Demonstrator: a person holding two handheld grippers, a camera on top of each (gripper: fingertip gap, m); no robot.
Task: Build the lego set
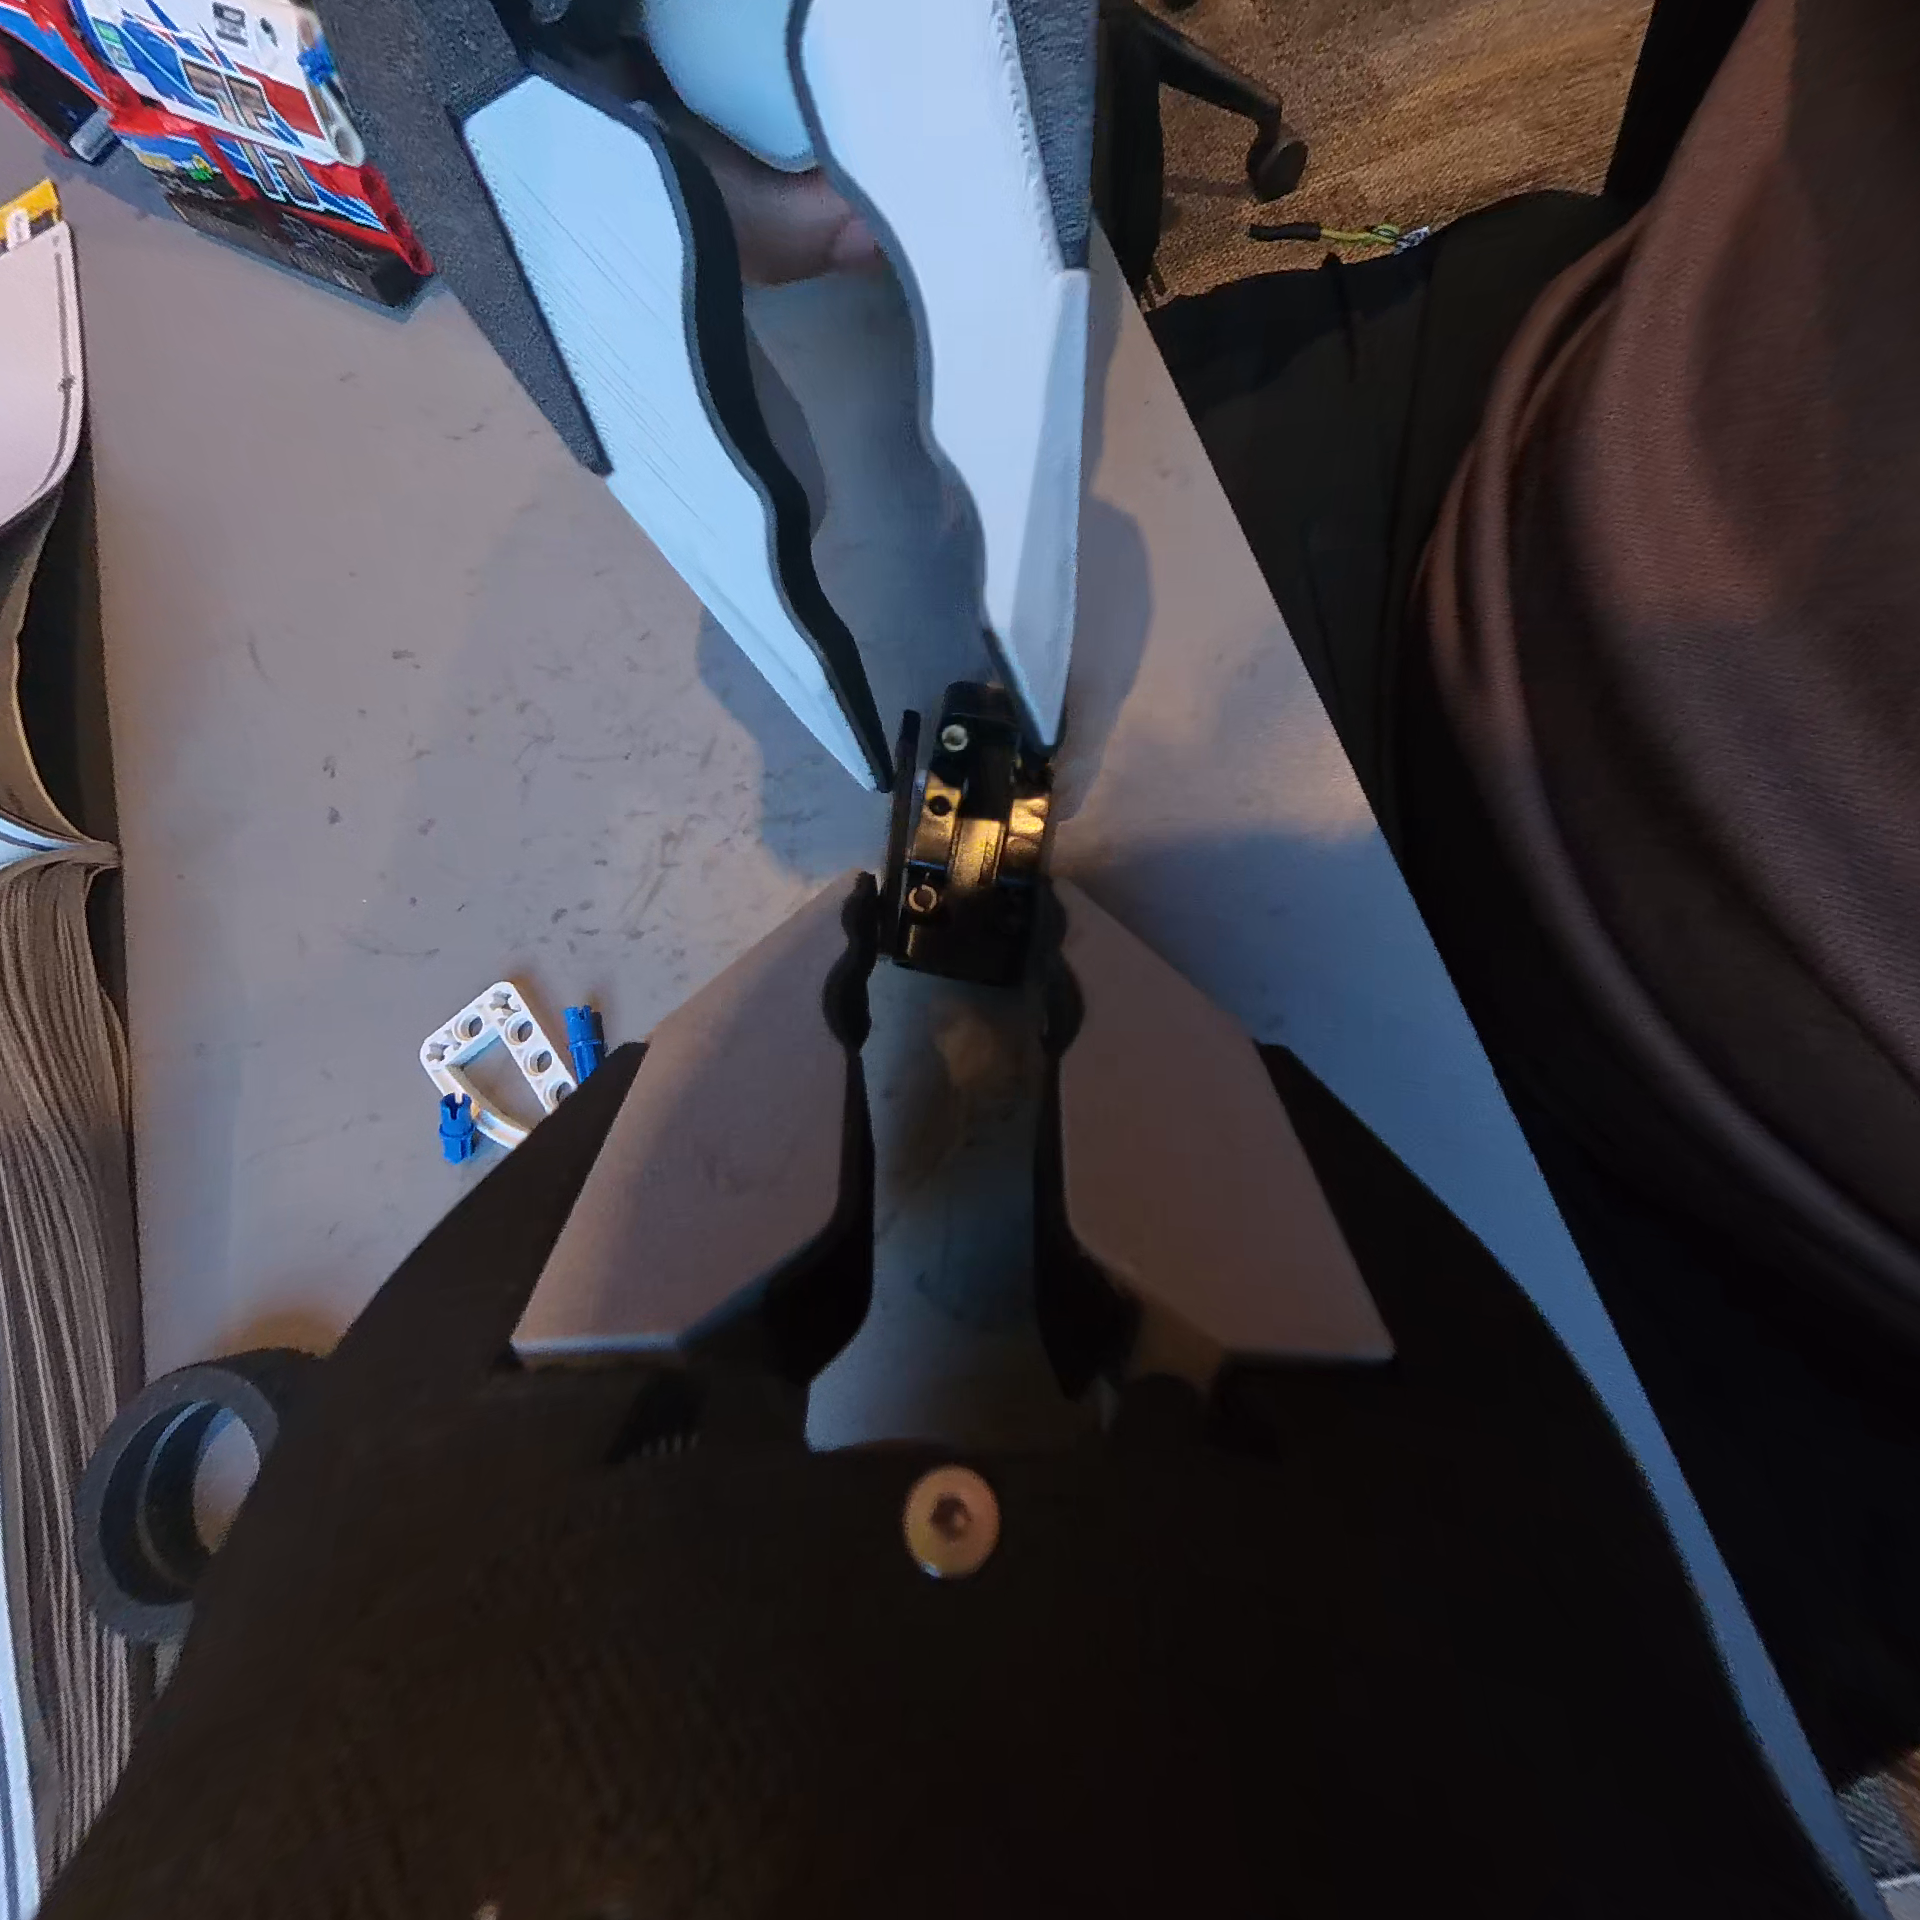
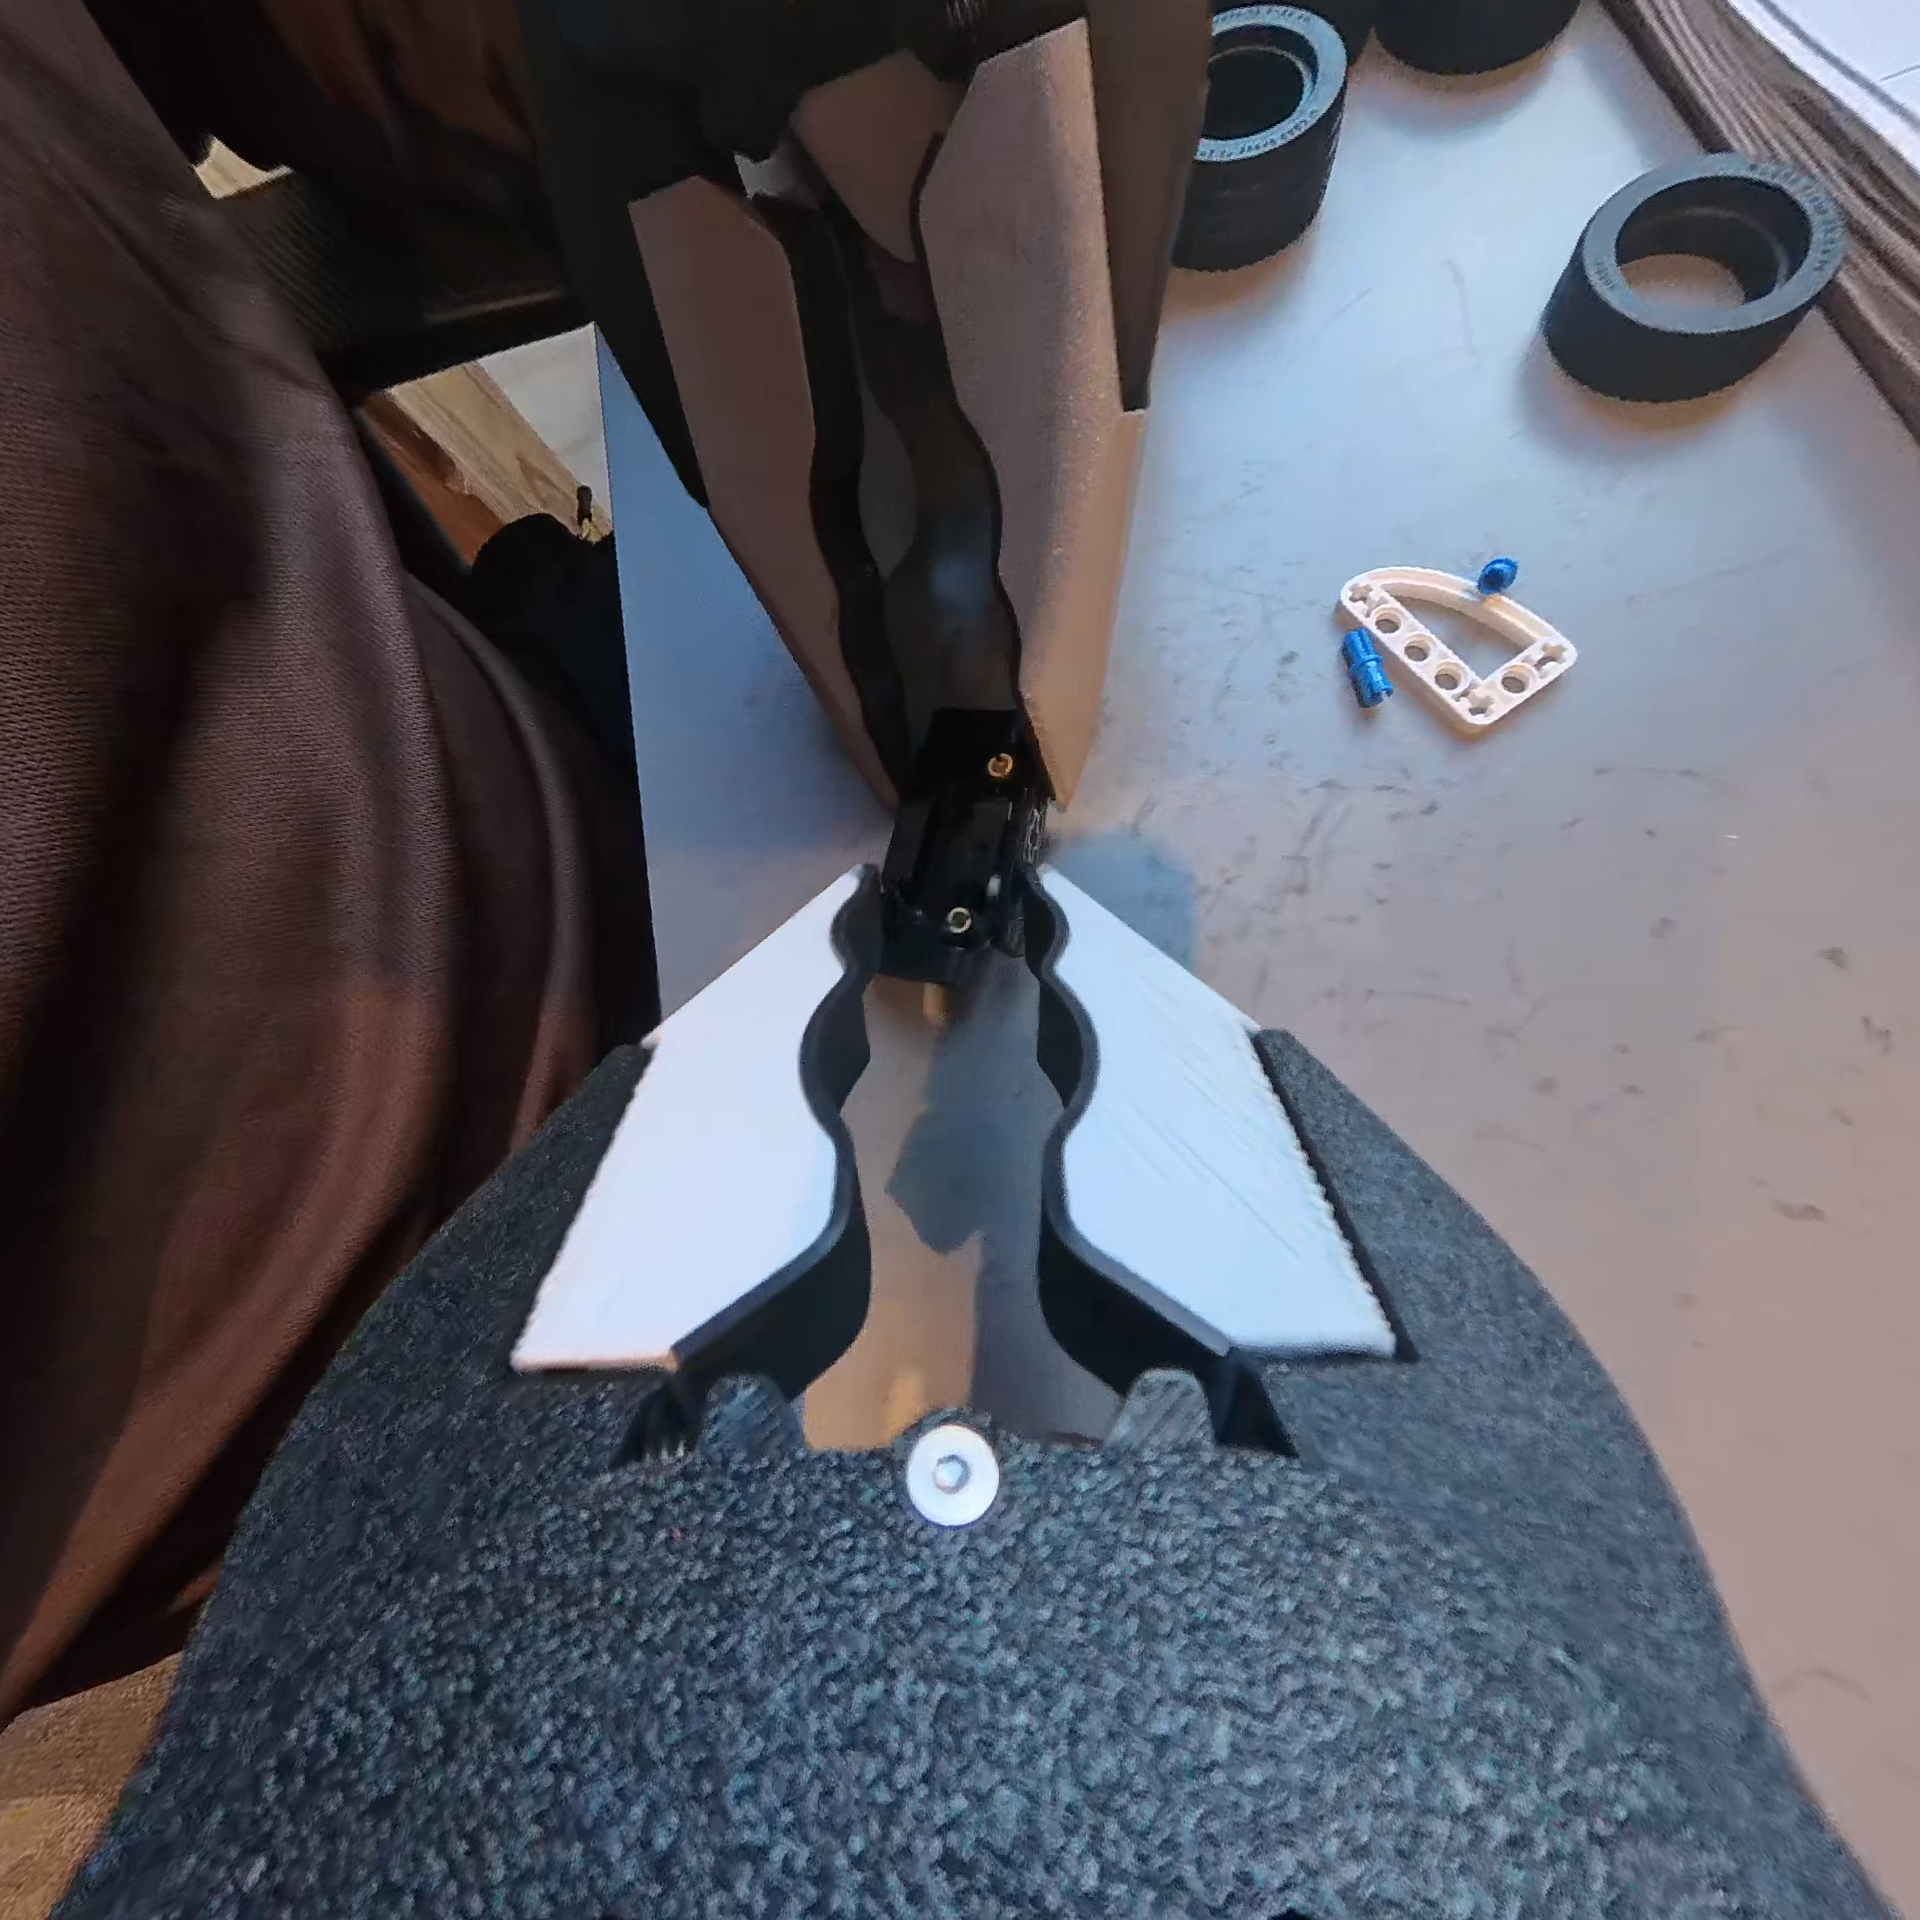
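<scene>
A small black lego assembly (image 1: 966,831) with small light pin ends is held just above the grey table (image 1: 416,623) near its edge. My left gripper (image 1: 956,914), with dark fingers, is shut on its near end. My right gripper (image 1: 966,748), with white fingers, comes from the opposite side and is shut on its far end. In the right wrist view the assembly (image 2: 956,842) sits between my right gripper (image 2: 951,904) below and my left gripper (image 2: 977,779) above. The fingertips hide most of the assembly's sides.
A white lego frame piece (image 1: 499,1049) (image 2: 1455,655) lies on the table with two blue pins (image 1: 584,1039) (image 2: 1363,665) beside it. Black tyres (image 2: 1704,281) (image 1: 171,1486) stand nearby. A lego box (image 1: 229,135) and an open booklet (image 1: 42,353) are farther off. A person in brown (image 1: 1662,727) sits at the table edge. The tips of both grippers are at nearly the same place.
</scene>
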